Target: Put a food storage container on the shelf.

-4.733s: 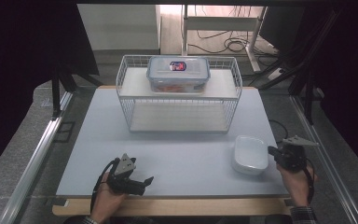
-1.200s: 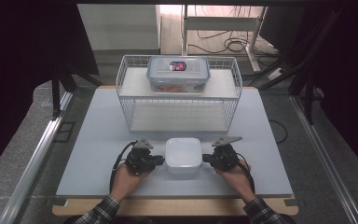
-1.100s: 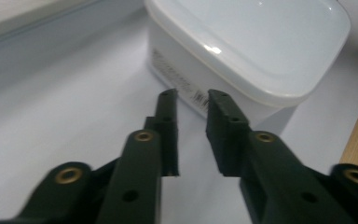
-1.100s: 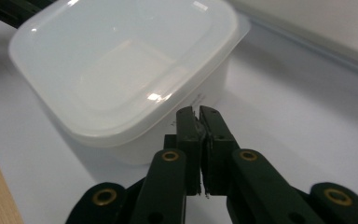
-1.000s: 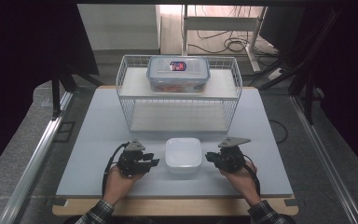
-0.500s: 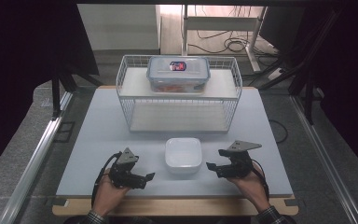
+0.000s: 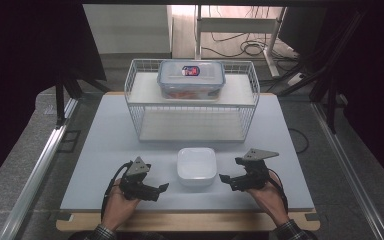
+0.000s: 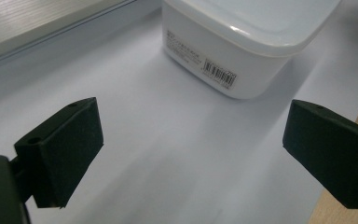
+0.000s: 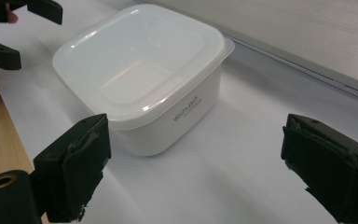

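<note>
- High view: I see a white square plastic container with a lid [image 7: 196,165] sitting on the pale grey table mat [image 7: 105,135], near the front edge and just in front of a white wire basket rack [image 7: 192,102]. A clear lidded plastic food box [image 7: 191,79] stands on top of the rack. My left gripper [image 7: 161,188] rests in a hand at the container's left, my right gripper [image 7: 225,178] in a hand at its right. Both point inward at the container and are apart from it, with bare mat between.
- Left gripper view: my two black jaws stand wide apart, having just been opening, with nothing between them. The white container [image 8: 247,42] lies ahead, a barcode label [image 8: 220,73] on its side wall.
- Right gripper view: my jaws are likewise spread, just opened, pinching nothing. The container [image 9: 144,74] sits ahead towards the left jaw, untouched, lid on, small printed text on its wall. The left gripper [image 9: 25,28] shows beyond it at top left.
</note>
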{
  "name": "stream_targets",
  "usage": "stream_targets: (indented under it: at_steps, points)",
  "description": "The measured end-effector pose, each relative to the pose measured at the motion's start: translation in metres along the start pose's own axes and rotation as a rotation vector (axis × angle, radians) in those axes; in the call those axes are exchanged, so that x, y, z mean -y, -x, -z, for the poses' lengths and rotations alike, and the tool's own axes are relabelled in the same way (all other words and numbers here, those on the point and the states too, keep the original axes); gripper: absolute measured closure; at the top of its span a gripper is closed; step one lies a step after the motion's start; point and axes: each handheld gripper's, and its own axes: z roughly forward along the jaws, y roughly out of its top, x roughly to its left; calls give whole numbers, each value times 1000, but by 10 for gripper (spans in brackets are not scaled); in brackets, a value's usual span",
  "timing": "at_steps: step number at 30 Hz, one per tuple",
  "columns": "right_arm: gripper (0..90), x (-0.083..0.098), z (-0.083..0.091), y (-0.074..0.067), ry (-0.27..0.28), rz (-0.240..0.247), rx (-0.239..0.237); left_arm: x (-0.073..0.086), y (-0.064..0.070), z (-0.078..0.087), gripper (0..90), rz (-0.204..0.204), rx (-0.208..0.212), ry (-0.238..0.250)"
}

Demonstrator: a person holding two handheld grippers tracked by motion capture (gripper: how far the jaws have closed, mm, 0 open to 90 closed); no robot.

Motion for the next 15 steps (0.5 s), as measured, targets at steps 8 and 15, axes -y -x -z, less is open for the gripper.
stream_targets:
  at_steps: [8,15]
  points:
    - [73,-6,-5,0,-19,-33,-27,-19,2,-3,43,13,30,-18]
    - [11,-15,-12,-8,-46,-17,-19,-34,1,-10,61,36,79,-33]
